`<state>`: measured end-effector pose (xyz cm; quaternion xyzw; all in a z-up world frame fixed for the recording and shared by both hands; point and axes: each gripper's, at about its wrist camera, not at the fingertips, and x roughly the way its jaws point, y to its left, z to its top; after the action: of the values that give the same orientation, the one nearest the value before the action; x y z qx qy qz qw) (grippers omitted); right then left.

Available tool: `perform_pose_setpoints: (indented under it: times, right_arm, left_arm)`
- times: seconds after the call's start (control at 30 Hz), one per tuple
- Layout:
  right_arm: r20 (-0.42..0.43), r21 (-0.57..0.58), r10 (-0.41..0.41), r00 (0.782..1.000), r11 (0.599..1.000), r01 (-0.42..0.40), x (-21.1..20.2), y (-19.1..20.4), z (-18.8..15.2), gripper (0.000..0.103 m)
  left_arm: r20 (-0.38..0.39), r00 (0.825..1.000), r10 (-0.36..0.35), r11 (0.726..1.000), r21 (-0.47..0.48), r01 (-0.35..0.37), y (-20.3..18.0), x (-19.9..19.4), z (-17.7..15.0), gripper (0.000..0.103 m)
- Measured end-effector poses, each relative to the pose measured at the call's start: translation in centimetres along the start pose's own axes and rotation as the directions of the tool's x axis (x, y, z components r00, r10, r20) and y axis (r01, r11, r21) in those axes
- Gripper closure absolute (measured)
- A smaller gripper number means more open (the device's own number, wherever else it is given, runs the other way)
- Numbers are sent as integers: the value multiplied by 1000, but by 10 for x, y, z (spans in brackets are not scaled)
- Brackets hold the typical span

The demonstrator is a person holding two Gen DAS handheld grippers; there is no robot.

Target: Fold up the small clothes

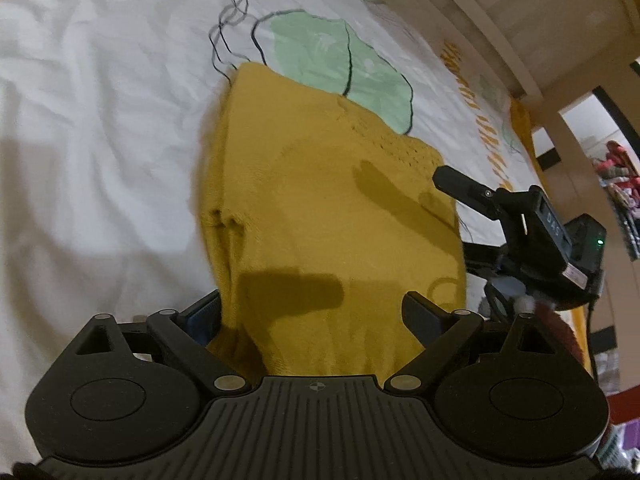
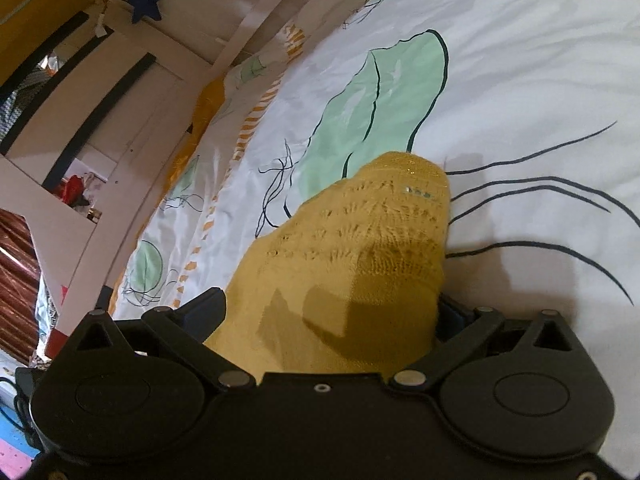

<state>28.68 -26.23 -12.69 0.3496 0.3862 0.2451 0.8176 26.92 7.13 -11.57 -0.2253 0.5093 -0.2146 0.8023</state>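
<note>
A mustard-yellow knitted garment (image 1: 320,208) lies folded on the white bed sheet (image 1: 100,120), which is printed with green leaves. My left gripper (image 1: 312,300) is open, its fingers spread wide on either side of the garment's near end. In the left wrist view my right gripper (image 1: 452,212) hovers at the garment's right edge with its fingers apart. The right wrist view shows the garment (image 2: 360,248) with its openwork band at the far end. There the right gripper (image 2: 330,298) stands wide open, one finger at each side of the cloth. I see no pad pressing on the fabric.
A pale wooden bed frame (image 1: 560,140) runs along the sheet's far side. Behind it stands a shelf with clothes (image 2: 74,192). A blue star (image 2: 148,0) hangs on the wall. The sheet (image 2: 540,60) stretches wide around the garment.
</note>
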Motion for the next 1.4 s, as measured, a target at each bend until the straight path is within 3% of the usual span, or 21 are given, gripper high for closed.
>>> perform_pose_setpoints:
  times: [0.27, 0.43, 0.53, 0.73, 0.87, 0.93, 0.97, 1.0, 1.03, 1.07, 1.1, 1.2, 1.4]
  right_arm:
    - [-12, -15, 29, 999, 999, -30, -6, -2, -1, 1]
    - [-7, -11, 32, 999, 999, -33, -4, -2, 0, 0]
    - [-8, -16, 39, 999, 999, -40, -3, -2, -1, 0]
    - [3, -8, 67, 998, 998, -67, 0, -5, 3, 0]
    - [24, 14, 74, 997, 997, -74, 1, -5, 5, 0]
    - [17, 14, 64, 998, 998, -64, 0, -4, 4, 1]
    - [11, 6, 58, 998, 998, -58, -1, -2, 3, 1]
    - [2, -11, 50, 999, 999, -50, -2, 0, 1, 3]
    - [-10, -31, 29, 1000, 999, -29, -2, 4, 0, 25]
    - [-28, -53, -8, 1000, 999, 6, -1, 7, -1, 41]
    - [-56, -82, -80, 995, 994, 75, 0, 11, -2, 60]
    - [-55, -58, -103, 993, 993, 99, -12, 18, -4, 63]
    - [-56, -53, -123, 991, 991, 120, -66, 51, -23, 64]
  left_arm:
    - [18, 1000, 22, 996, -90, -20, 18, -10, 0, 12]
    - [-22, 997, -67, 993, -101, 65, 16, 1, 2, 11]
    - [-34, 997, -65, 994, -86, 62, 10, 9, 4, 10]
    - [16, 991, -130, 975, -178, 131, 21, 21, 11, 10]
    - [31, 988, -153, 970, -187, 156, 20, 21, 9, 11]
    - [24, 981, -192, 958, -213, 193, 24, 20, 5, 15]
    - [18, 977, -213, 951, -226, 211, 24, 21, 3, 24]
    - [8, 971, -239, 943, -236, 234, 25, 22, 1, 43]
    - [-1, 967, -256, 937, -244, 248, 26, 22, 0, 56]
    - [-17, 963, -269, 932, -256, 256, 26, 25, -1, 78]
    - [-30, 961, -276, 930, -262, 259, 26, 26, -3, 81]
    - [-35, 959, -281, 937, -226, 266, 18, 20, -6, 82]
    - [-24, 933, -360, 917, -195, 349, -11, -16, -28, 83]
